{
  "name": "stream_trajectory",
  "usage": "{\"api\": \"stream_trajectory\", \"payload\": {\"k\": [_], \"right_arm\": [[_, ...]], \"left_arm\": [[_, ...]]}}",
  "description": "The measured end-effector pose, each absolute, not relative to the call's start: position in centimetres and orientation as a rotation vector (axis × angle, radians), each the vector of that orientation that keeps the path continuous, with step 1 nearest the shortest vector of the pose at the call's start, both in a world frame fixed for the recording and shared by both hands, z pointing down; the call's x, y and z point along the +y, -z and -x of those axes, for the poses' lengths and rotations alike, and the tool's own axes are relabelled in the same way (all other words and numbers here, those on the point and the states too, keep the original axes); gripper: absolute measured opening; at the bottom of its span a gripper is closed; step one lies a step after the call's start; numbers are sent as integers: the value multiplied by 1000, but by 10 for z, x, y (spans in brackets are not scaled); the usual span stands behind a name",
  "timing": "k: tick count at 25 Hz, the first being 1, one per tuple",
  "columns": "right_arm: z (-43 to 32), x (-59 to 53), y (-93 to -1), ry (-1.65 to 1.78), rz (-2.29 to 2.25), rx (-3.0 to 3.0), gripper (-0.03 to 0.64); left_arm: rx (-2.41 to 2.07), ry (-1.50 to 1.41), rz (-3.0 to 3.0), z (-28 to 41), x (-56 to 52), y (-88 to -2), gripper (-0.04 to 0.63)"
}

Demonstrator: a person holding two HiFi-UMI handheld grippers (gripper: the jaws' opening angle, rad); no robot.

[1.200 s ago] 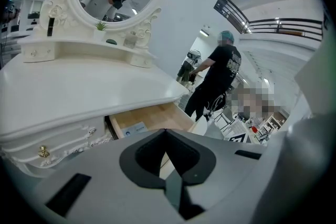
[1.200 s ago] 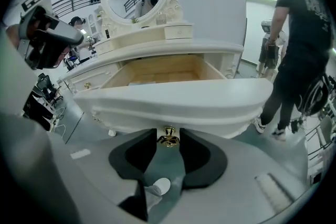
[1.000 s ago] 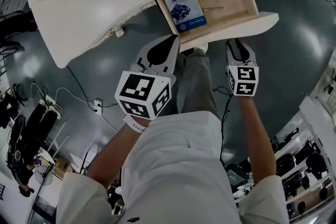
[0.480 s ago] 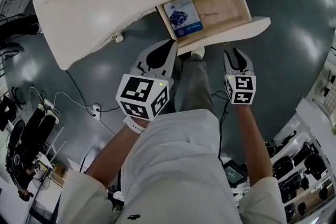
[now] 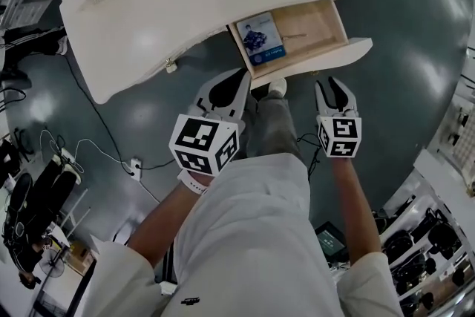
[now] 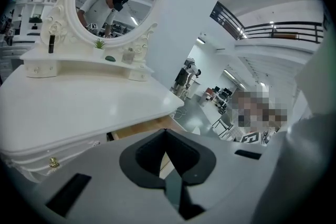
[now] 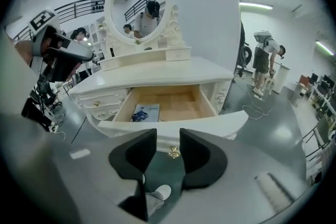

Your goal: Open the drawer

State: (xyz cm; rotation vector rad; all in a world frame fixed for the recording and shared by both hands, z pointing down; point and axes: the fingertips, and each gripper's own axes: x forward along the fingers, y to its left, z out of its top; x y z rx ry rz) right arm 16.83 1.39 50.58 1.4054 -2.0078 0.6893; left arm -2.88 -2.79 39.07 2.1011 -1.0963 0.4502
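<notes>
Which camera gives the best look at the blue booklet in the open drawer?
The head view: it looks down on the blue booklet, whole cover showing. The right gripper view shows it foreshortened; the left gripper view doesn't show it.

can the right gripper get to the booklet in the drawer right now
Probably yes. The drawer is pulled out and the booklet lies uncovered in its left part. The right gripper is in front of it, jaws apart and empty; it would only need to pass over the drawer front.
</notes>
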Motion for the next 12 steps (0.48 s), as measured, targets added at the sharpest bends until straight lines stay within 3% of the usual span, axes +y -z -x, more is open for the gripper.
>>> {"api": "stream_trajectory", "payload": {"k": [12], "right_arm": [[-154,-6,-441,-594,-1427,-2111,146]], "left_arm": [[-1166,-372,-2109,52,-30,-352,9]]}}
